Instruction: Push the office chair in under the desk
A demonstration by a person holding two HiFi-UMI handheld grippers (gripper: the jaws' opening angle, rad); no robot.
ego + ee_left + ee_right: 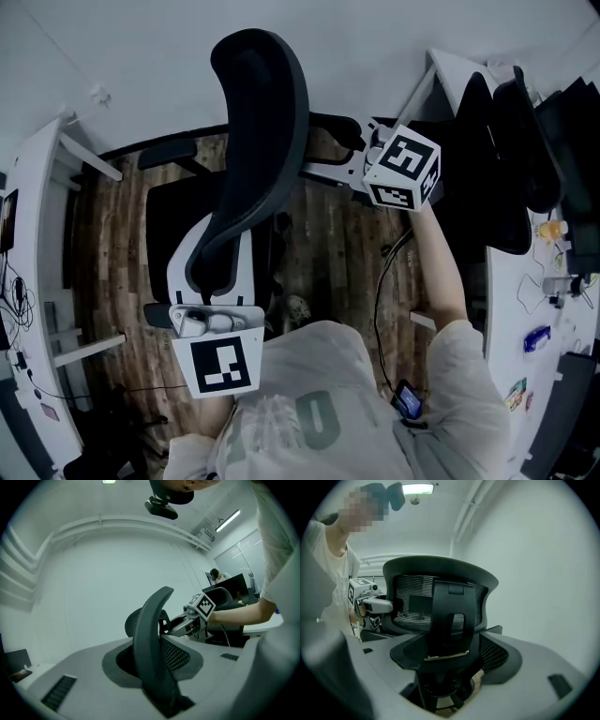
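Office chair (239,187) sits out on the wood floor (112,244), left counter (33,187) and right counter (511,281) on either side, under neither yet. Risk: we push high on the backrest (258,103), so it may swivel or veer instead of rolling straight. Left tool (211,314) straddles the backrest edge, jaws apart, not clamped. Right tool (342,161) gapes wide, chair's rear spine (450,616) between its jaws, untouched.

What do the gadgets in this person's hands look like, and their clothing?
The left gripper and right gripper are pale grey two-jaw tools, each with a white cube bearing black square markers. The person wears a light short-sleeved T-shirt; a black cable hangs by the right arm.
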